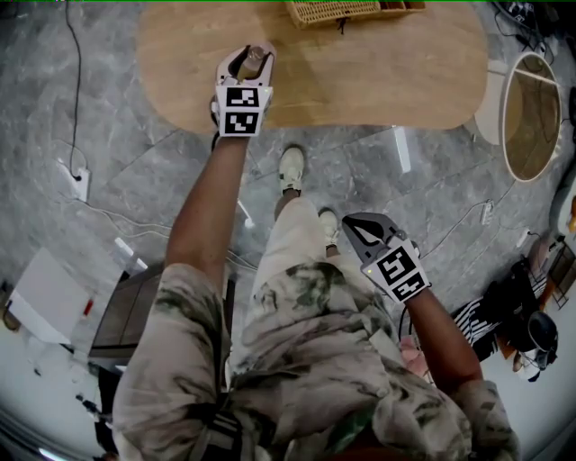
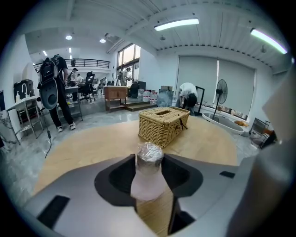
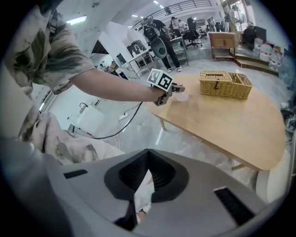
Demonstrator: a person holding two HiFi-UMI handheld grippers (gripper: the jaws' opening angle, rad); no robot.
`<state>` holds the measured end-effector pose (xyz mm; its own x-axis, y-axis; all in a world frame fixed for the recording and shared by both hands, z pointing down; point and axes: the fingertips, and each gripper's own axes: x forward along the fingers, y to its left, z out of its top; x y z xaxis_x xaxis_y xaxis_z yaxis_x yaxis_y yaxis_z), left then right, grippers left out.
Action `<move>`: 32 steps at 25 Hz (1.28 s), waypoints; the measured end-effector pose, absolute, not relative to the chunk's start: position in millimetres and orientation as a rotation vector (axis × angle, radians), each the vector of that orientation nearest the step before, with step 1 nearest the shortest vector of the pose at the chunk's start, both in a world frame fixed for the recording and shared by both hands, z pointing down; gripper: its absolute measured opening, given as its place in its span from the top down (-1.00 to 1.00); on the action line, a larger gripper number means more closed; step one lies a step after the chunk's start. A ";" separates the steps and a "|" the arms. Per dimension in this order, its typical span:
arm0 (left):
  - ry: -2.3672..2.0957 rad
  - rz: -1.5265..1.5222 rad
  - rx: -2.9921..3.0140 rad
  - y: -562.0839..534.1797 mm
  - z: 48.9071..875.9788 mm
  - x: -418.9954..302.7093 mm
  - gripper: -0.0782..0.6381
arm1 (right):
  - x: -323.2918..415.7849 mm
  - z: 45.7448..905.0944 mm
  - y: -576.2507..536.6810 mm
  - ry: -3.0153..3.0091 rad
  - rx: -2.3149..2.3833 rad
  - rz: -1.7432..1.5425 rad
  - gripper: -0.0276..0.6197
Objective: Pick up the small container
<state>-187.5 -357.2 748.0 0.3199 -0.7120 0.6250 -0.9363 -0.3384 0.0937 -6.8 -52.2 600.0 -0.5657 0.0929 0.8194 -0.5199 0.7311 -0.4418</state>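
The small container (image 2: 148, 173) is a pale pink bottle with a crinkled foil cap. My left gripper (image 2: 148, 159) is shut on its body, the cap standing above the jaws. In the head view the left gripper (image 1: 251, 56) holds the container (image 1: 253, 63) over the near left edge of the wooden table (image 1: 378, 72). The right gripper view shows the container (image 3: 182, 96) at that table edge (image 3: 231, 120); I cannot tell whether it touches the wood. My right gripper (image 3: 146, 152) is shut and empty, hanging low beside the person's leg (image 1: 349, 221), away from the table.
A wicker basket (image 1: 331, 10) (image 2: 164, 122) (image 3: 225, 83) stands at the table's far side. A round framed panel (image 1: 531, 117) lies on the floor to the right. Cables and a socket strip (image 1: 79, 176) run along the floor at left. A person with a backpack (image 2: 53, 88) stands far off.
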 end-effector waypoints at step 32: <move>-1.391 0.747 2.181 -345.9 701.6 -168.5 0.35 | 8.1 585.8 -45.2 -2.068 0.379 0.844 0.85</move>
